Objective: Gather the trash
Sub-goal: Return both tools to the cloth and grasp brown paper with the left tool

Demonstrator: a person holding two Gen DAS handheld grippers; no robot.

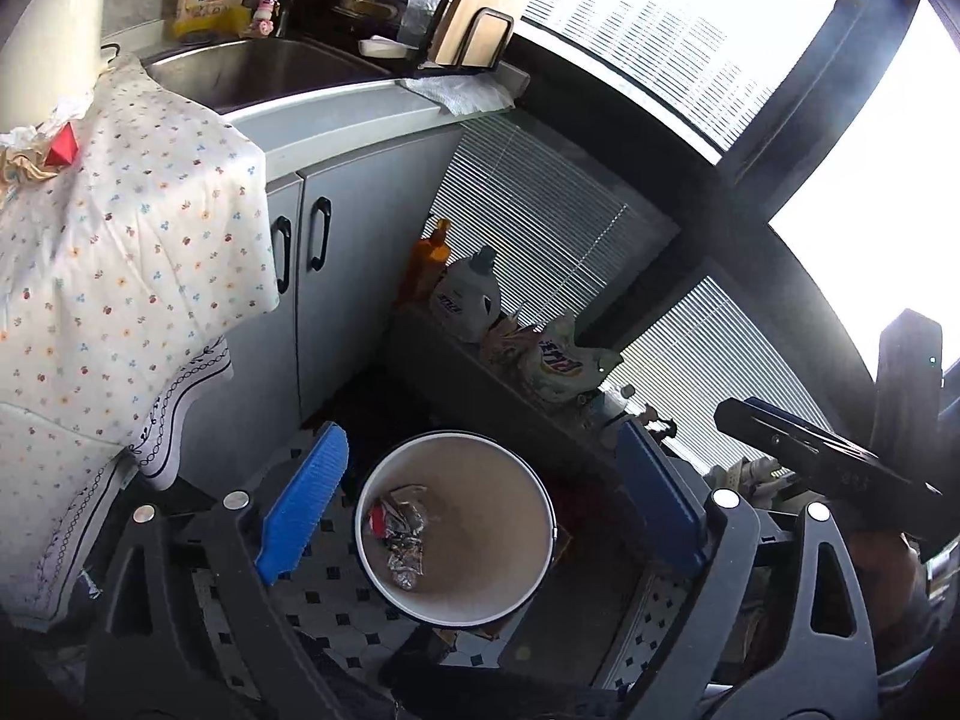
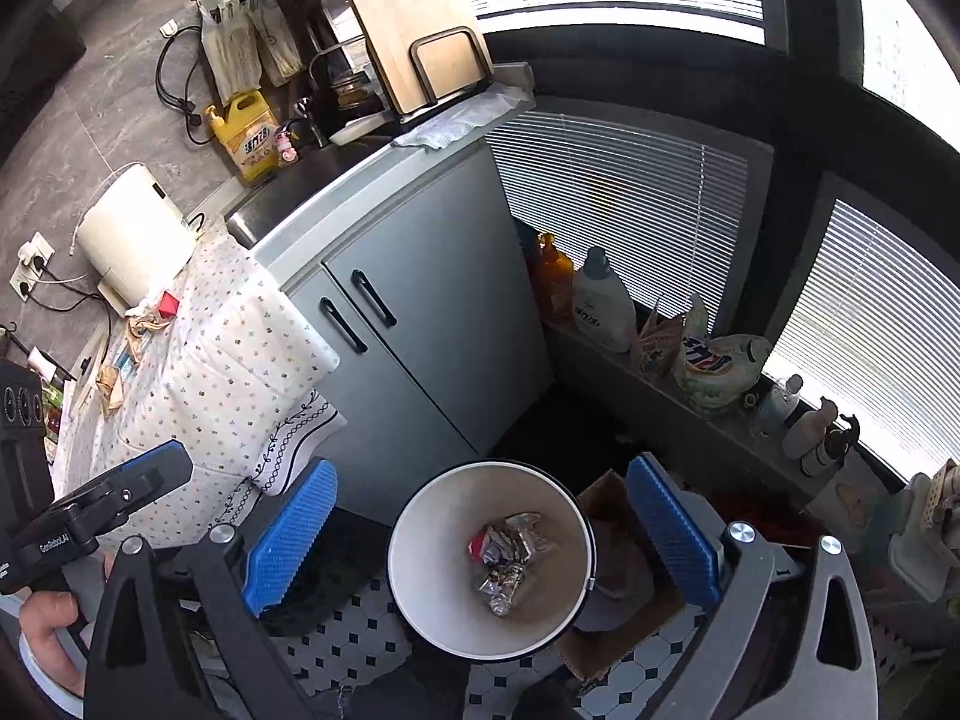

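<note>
A white round trash bin point(image 1: 528, 516) stands on the tiled floor, and it also shows in the right wrist view point(image 2: 420, 588). Crumpled foil wrappers with a red scrap point(image 1: 401, 534) lie at its bottom, also seen in the right wrist view point(image 2: 507, 558). My left gripper point(image 1: 480, 498) is open and empty above the bin. My right gripper point(image 2: 480, 534) is open and empty above the bin too. More trash lies on the flowered tablecloth: a red carton point(image 2: 170, 304) and crumpled brown paper point(image 2: 139, 333), with the red carton point(image 1: 62, 147) at the left wrist view's left edge.
A grey sink cabinet point(image 2: 420, 324) stands behind the bin. A dark ledge under the window blinds carries detergent bottles point(image 2: 603, 303) and bags point(image 2: 711, 366). A cardboard box point(image 2: 606, 618) sits beside the bin. A white appliance point(image 2: 135, 228) stands on the table.
</note>
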